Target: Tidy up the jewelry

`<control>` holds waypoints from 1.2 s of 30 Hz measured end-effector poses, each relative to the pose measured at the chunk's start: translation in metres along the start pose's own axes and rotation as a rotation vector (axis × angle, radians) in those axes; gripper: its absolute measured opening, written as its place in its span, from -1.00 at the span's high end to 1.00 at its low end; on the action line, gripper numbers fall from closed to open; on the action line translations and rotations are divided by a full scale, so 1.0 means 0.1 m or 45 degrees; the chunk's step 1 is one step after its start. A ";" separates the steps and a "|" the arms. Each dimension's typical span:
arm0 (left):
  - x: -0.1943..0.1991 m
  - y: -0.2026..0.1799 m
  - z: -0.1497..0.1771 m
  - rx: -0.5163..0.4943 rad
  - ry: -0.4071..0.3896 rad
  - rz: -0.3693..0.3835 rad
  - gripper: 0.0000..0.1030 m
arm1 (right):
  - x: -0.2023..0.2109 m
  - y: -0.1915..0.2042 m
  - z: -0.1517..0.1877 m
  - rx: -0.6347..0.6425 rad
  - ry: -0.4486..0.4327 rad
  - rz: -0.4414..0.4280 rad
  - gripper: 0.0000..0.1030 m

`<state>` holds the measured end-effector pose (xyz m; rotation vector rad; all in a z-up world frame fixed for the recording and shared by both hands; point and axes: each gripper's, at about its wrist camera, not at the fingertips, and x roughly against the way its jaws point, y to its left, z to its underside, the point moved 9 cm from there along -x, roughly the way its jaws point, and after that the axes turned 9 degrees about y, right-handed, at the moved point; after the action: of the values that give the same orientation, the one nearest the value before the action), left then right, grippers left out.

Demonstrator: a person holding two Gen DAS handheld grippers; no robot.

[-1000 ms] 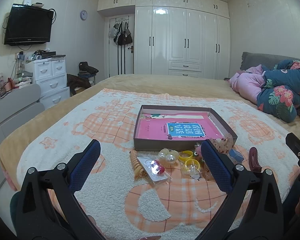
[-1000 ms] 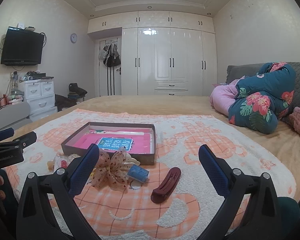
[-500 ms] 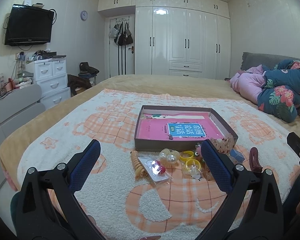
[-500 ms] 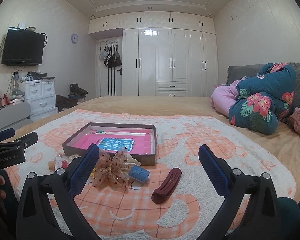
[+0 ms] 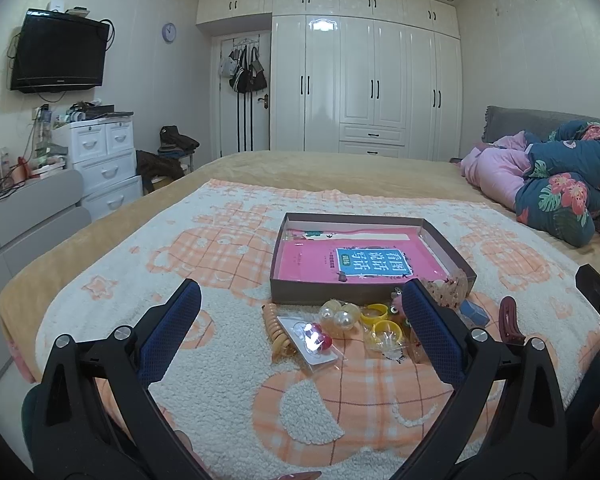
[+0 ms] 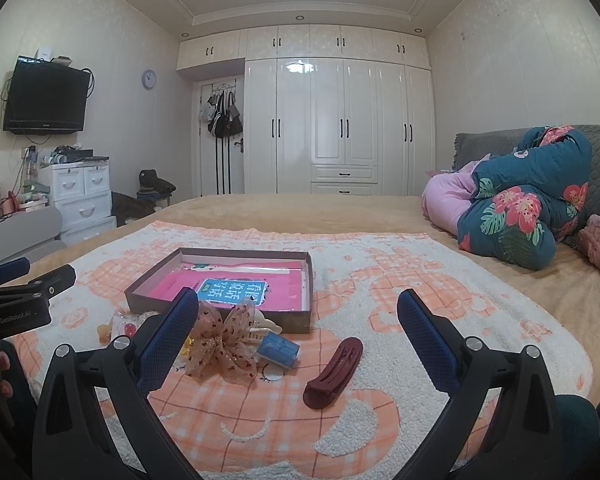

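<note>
Nothing moved; hair clip [image 6: 333, 373] lies between right gripper [image 6: 298, 334] fingers

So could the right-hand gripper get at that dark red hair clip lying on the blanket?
Probably yes. The right gripper is open and holds nothing, and the dark red hair clip lies alone on the blanket just ahead of its fingers, apart from the blue box and the bow.
</note>
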<state>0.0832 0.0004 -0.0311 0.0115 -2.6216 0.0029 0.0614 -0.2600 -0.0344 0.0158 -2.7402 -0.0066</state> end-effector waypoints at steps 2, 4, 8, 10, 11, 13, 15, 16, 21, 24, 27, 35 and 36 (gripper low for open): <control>0.00 0.00 0.00 0.000 -0.002 0.001 -0.79 | 0.00 0.00 0.00 -0.002 -0.001 -0.003 -0.88; 0.00 0.00 -0.01 0.000 -0.003 0.003 -0.79 | 0.00 0.00 0.00 -0.002 -0.005 0.000 -0.88; 0.01 0.02 -0.03 0.003 -0.009 0.002 -0.79 | 0.01 0.00 -0.01 -0.003 -0.010 -0.001 -0.88; 0.02 0.03 -0.03 0.005 -0.016 0.001 -0.79 | 0.01 0.00 -0.01 -0.003 -0.009 -0.002 -0.88; 0.02 0.03 -0.03 0.005 -0.018 0.002 -0.79 | 0.01 0.00 -0.01 -0.003 -0.011 0.001 -0.88; 0.02 0.04 -0.03 0.004 -0.018 0.002 -0.79 | 0.01 0.00 -0.02 -0.004 -0.008 -0.001 -0.88; 0.02 0.04 -0.03 0.004 -0.017 0.003 -0.79 | 0.02 0.00 -0.01 -0.002 -0.011 0.001 -0.88; 0.02 0.04 -0.03 0.003 -0.014 0.004 -0.79 | 0.02 0.01 -0.01 -0.002 -0.011 0.000 -0.88; 0.02 0.03 -0.03 0.001 -0.015 0.002 -0.79 | 0.02 0.01 -0.01 -0.005 -0.010 -0.001 -0.88; 0.02 0.03 -0.03 0.003 -0.012 0.001 -0.79 | 0.02 0.01 0.00 0.000 -0.006 -0.006 -0.88; 0.00 0.05 -0.03 0.008 -0.006 -0.006 -0.79 | -0.01 0.04 0.01 0.009 0.015 -0.029 -0.88; -0.11 0.22 -0.01 0.039 0.027 -0.040 -0.79 | -0.16 0.27 0.04 0.058 0.089 -0.117 -0.88; -0.12 0.24 0.00 0.042 0.032 -0.046 -0.79 | -0.19 0.32 0.04 0.070 0.101 -0.127 -0.88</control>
<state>0.0937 0.0246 -0.0368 0.0698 -2.5954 0.0340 0.0772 -0.2283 -0.0458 0.1645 -2.6565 0.0410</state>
